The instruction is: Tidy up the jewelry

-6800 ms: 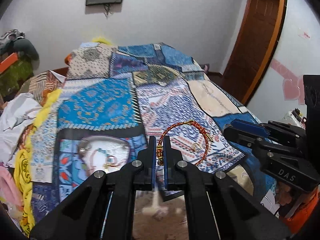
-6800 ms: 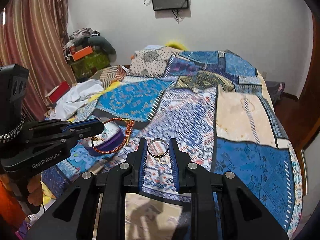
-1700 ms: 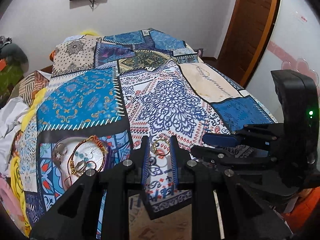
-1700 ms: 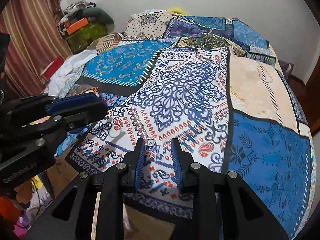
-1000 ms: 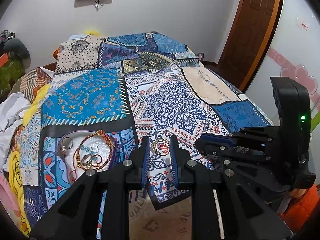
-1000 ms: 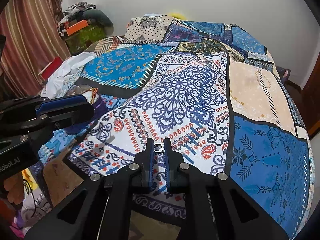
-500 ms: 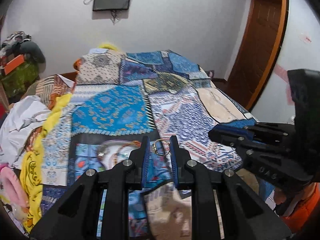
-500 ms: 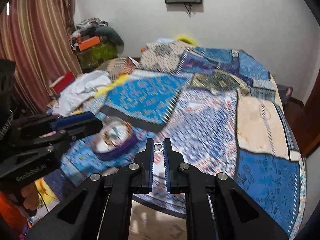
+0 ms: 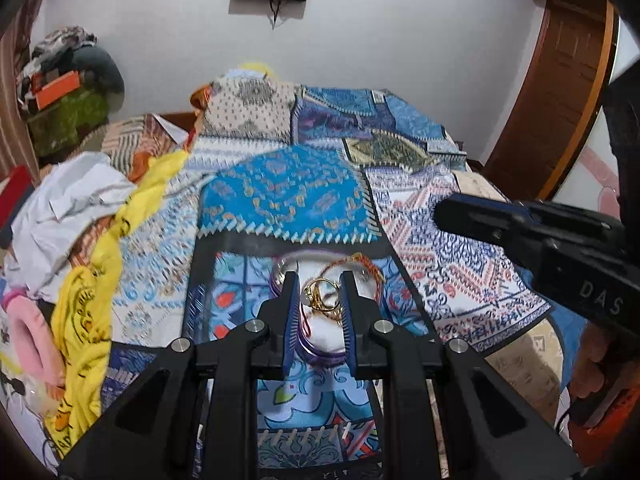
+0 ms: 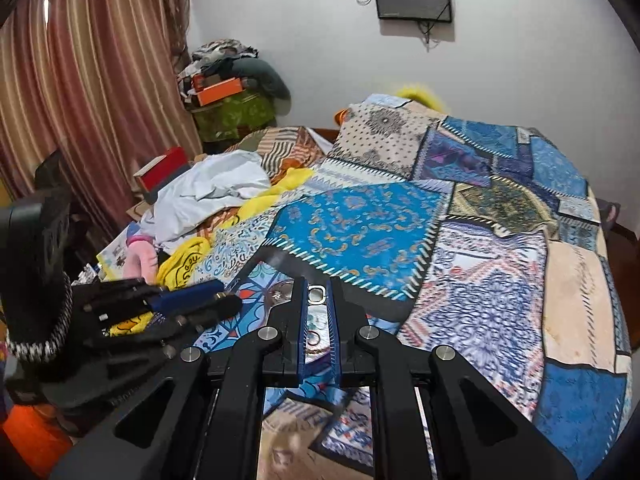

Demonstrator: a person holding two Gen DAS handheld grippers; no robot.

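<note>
Left gripper (image 9: 320,294): angled downward, jaws clamped on a gold ring.
Right gripper (image 10: 318,294): angled downward, jaws pinching what seems a small silver ring.

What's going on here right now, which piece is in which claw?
A person is sorting jewelry on a bed under a blue patchwork bedspread. The left claw is shut on a gold ring, held in line with the small purple-rimmed dish that already holds a red-and-gold beaded bracelet. The right claw is shut on a small silver ring, also near that dish. Neither ring has been dropped in yet.
</note>
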